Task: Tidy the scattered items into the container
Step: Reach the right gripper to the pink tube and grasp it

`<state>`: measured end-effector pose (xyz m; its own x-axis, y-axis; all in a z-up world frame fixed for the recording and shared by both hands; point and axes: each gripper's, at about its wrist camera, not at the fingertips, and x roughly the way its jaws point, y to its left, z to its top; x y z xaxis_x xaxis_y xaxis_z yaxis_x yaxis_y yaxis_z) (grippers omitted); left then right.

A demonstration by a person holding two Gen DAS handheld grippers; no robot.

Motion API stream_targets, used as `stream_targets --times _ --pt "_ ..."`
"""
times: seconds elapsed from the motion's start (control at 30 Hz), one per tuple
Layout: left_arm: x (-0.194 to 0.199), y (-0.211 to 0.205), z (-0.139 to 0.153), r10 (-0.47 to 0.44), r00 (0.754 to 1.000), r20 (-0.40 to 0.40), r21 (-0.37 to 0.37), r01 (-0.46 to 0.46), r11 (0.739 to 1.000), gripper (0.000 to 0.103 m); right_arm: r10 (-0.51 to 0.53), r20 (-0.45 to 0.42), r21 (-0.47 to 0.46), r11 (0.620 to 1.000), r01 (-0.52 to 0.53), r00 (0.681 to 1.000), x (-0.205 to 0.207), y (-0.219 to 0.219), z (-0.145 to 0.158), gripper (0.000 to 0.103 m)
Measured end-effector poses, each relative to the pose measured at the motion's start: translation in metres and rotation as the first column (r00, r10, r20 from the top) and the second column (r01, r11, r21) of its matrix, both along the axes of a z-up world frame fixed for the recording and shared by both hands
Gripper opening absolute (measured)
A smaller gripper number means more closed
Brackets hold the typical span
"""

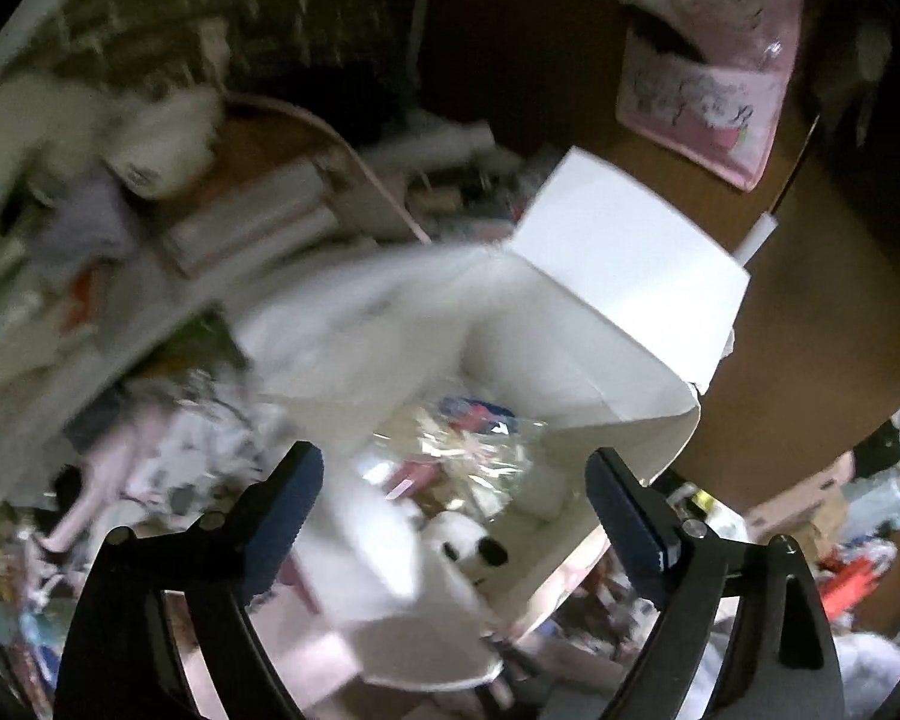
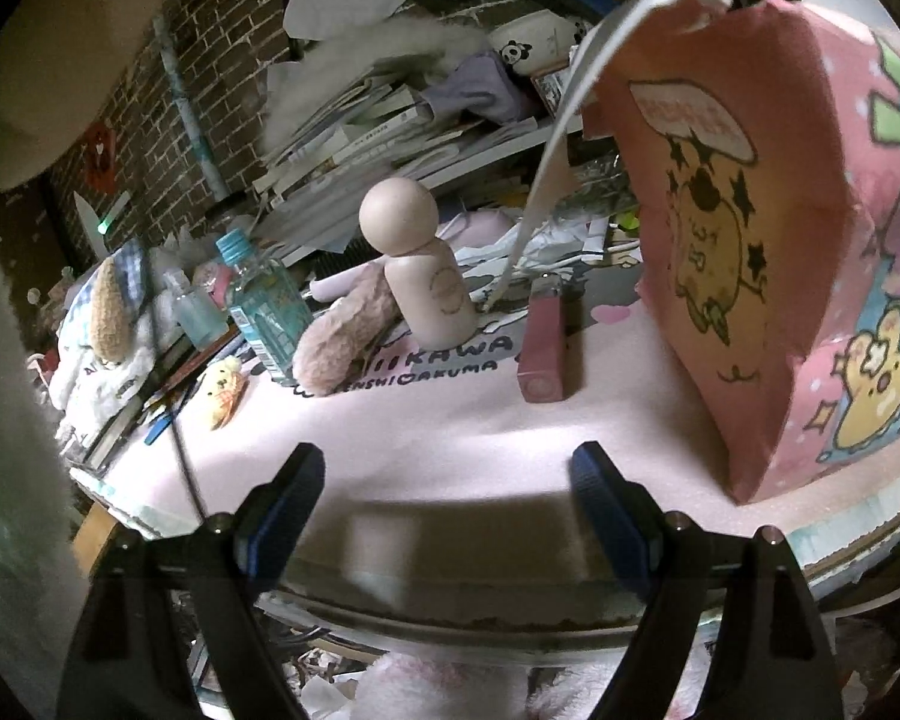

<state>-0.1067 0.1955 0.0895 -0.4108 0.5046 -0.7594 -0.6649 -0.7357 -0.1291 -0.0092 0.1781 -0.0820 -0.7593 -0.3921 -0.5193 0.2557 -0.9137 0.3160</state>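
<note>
**A:** From my left, then: the left gripper (image 1: 453, 498) hangs over the mouth of the pink paper bag (image 1: 570, 312), jaws spread wide and nothing between them; inside the bag I can make out a white plush with black patches (image 1: 468, 546) and something in crinkly clear wrap (image 1: 456, 444), though that view is smeared.

**B:** What worries you there?

**A:** The bag is soft-sided; if I clip its rim on the way out, I think it folds or tips and spills what is in it; the blur also means I cannot judge how near the fingers are to the paper.

**B:** And the right side?

**A:** The right gripper (image 2: 447, 504) is also wide open and empty, low at the near edge of the pink mat (image 2: 450, 420); left to right I see a small yellow plush (image 2: 225, 387), a clear bottle with a blue cap (image 2: 261, 306), a brown fuzzy plush (image 2: 342, 336) leaning against a wooden peg doll (image 2: 417, 264), a pink rectangular case (image 2: 543, 348), then the bag (image 2: 744, 252) standing far right.

**B:** Risk?

**A:** The doll is tall and round-headed; a glancing pinch could topple it into the bottle; the white handle strap (image 2: 546, 180) arcs beside the case and might snag a finger.
</note>
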Motion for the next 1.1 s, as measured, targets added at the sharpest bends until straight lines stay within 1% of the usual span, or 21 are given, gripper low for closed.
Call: stream_targets --times 0.07,0.13,0.2,0.27,0.4,0.47,0.53,0.57,0.63,0.7,0.73,0.8,0.83,0.9,1.0,1.1 --pt "0.012 -0.017 0.009 0.046 0.996 -0.077 0.001 -0.046 0.999 0.089 -0.013 -0.006 0.001 1.000 0.013 1.000 0.002 0.003 0.000 0.083" --pt "0.025 -0.037 0.015 0.097 0.985 -0.145 0.021 -0.095 0.995 0.090 -0.025 -0.012 0.007 1.000 0.025 1.000 0.002 0.004 0.000 0.083" --pt "0.033 -0.056 0.018 0.147 0.972 -0.184 0.043 -0.141 0.989 0.091 -0.035 -0.020 0.018 0.999 0.035 0.999 0.004 0.005 -0.001 0.083" --pt "0.043 -0.079 0.016 0.211 0.952 -0.223 0.068 -0.201 0.977 0.091 -0.040 -0.029 0.032 0.999 0.041 0.999 0.005 0.004 -0.001 0.083" --pt "0.056 -0.123 0.001 0.322 0.912 -0.255 0.103 -0.306 0.947 0.091 -0.037 -0.052 0.074 0.996 0.041 0.998 0.009 -0.002 -0.001 0.083" --pt "0.060 -0.147 -0.014 0.382 0.888 -0.255 0.111 -0.365 0.924 0.091 -0.041 -0.071 0.103 0.994 0.048 0.997 0.011 -0.006 0.000 0.083" --pt "0.065 -0.168 -0.031 0.428 0.866 -0.258 0.115 -0.413 0.904 0.091 -0.051 -0.102 0.152 0.986 0.066 0.994 0.013 -0.012 0.002 0.082" --pt "0.068 -0.175 -0.040 0.436 0.861 -0.263 0.120 -0.419 0.900 0.091 -0.055 -0.117 0.176 0.982 0.076 0.992 0.014 -0.016 0.003 0.082" --pt "0.074 -0.192 -0.055 0.439 0.863 -0.252 0.149 -0.413 0.898 0.091 -0.068 -0.151 0.222 0.970 0.101 0.986 0.014 -0.022 0.006 0.076" --pt "0.078 -0.209 -0.068 0.445 0.870 -0.210 0.197 -0.408 0.891 0.091 -0.086 -0.183 0.271 0.953 0.134 0.979 0.013 -0.029 0.008 0.068" --pt "0.081 -0.216 -0.073 0.450 0.871 -0.196 0.221 -0.408 0.886 0.091 -0.094 -0.195 0.294 0.944 0.149 0.976 0.011 -0.032 0.010 0.066" --pt "0.085 -0.228 -0.083 0.460 0.870 -0.180 0.254 -0.411 0.876 0.091 -0.106 -0.210 0.332 0.927 0.172 0.972 0.006 -0.037 0.011 0.059" --pt "0.087 -0.232 -0.086 0.467 0.866 -0.178 0.262 -0.416 0.871 0.091 -0.111 -0.212 0.353 0.918 0.182 0.971 0.003 -0.039 0.010 0.057" --pt "0.089 -0.237 -0.090 0.477 0.860 -0.180 0.279 -0.420 0.864 0.091 -0.124 -0.205 0.371 0.908 0.194 0.971 -0.004 -0.039 0.009 0.048" --pt "0.092 -0.244 -0.094 0.469 0.864 -0.186 0.322 -0.397 0.859 0.091 -0.148 -0.172 0.372 0.906 0.203 0.974 -0.017 -0.033 0.005 0.039" --pt "0.092 -0.249 -0.097 0.457 0.868 -0.194 0.355 -0.372 0.857 0.092 -0.168 -0.146 0.377 0.902 0.212 0.975 -0.029 -0.031 0.000 0.036"
